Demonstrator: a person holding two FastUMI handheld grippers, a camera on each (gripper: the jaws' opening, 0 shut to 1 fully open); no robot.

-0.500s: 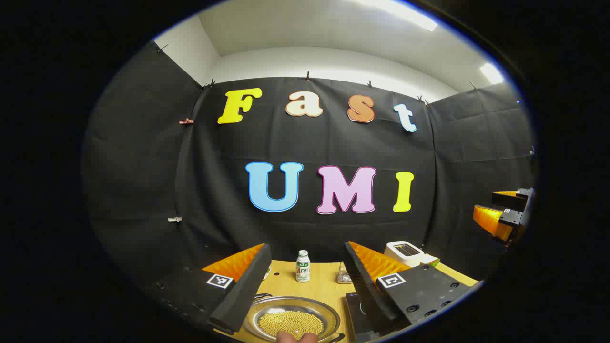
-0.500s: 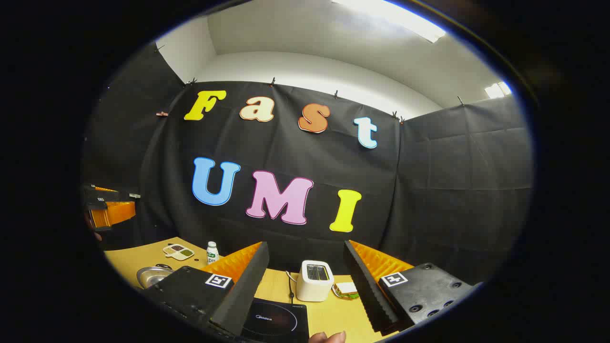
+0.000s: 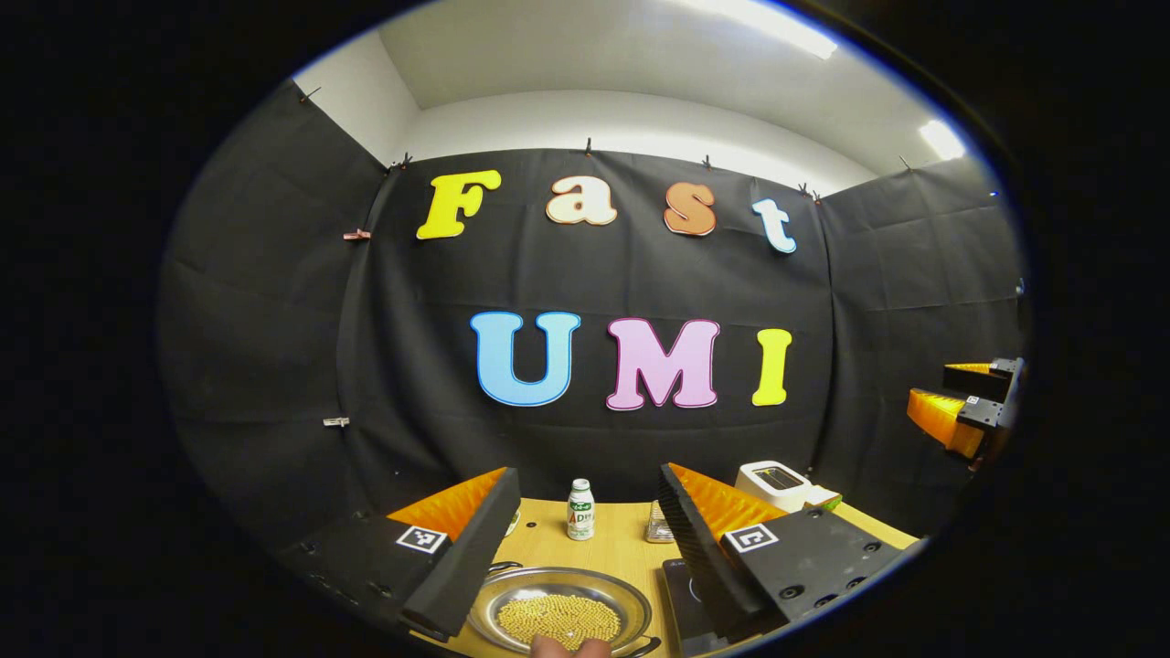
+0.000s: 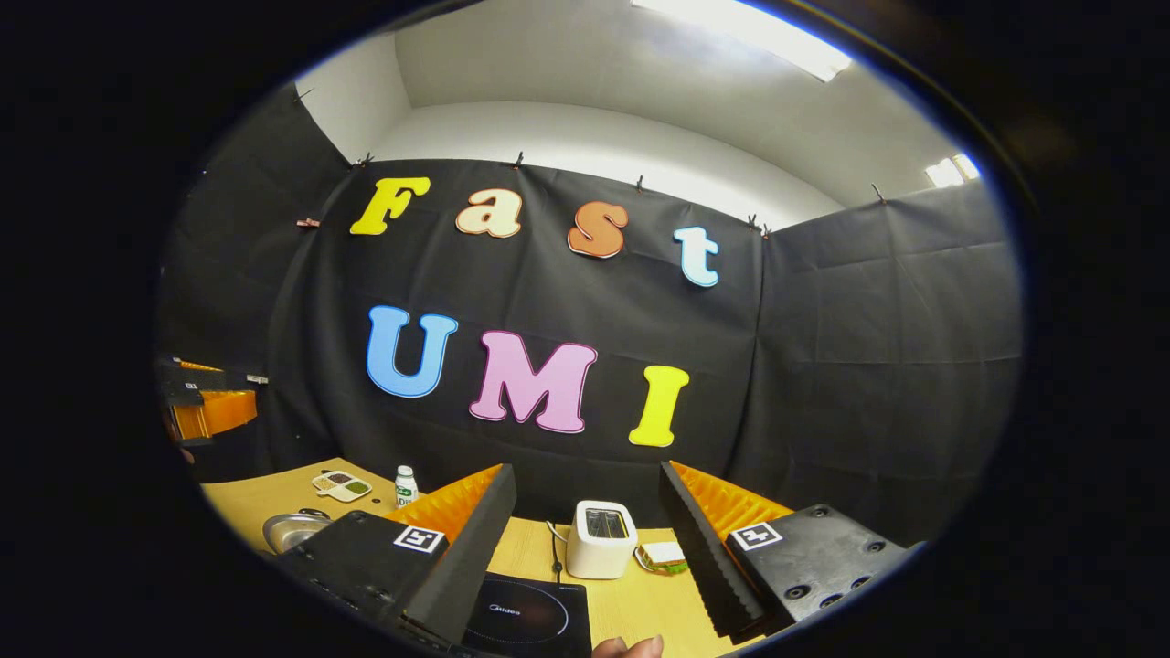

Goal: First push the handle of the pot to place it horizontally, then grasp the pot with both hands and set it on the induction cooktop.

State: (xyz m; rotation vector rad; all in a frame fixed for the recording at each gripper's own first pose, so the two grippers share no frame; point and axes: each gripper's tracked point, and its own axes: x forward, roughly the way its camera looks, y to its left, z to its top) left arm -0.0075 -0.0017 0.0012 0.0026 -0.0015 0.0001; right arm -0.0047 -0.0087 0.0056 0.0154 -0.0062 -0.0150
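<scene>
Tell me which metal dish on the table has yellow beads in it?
The round steel pot, lying straight ahead between the left gripper fingers; the small divided tray farther back holds darker bits instead.

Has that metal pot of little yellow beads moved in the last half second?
No. In the left gripper view the pot keeps its place against the small bottle and table.

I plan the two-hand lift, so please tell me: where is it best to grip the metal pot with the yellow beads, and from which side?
Probably by its rim: the pot is shallow and wide, with a thin flat lip. One tool from each side, the left tool at the left edge, opposite grips keeping the beads level. Its handles are barely visible here.
</scene>
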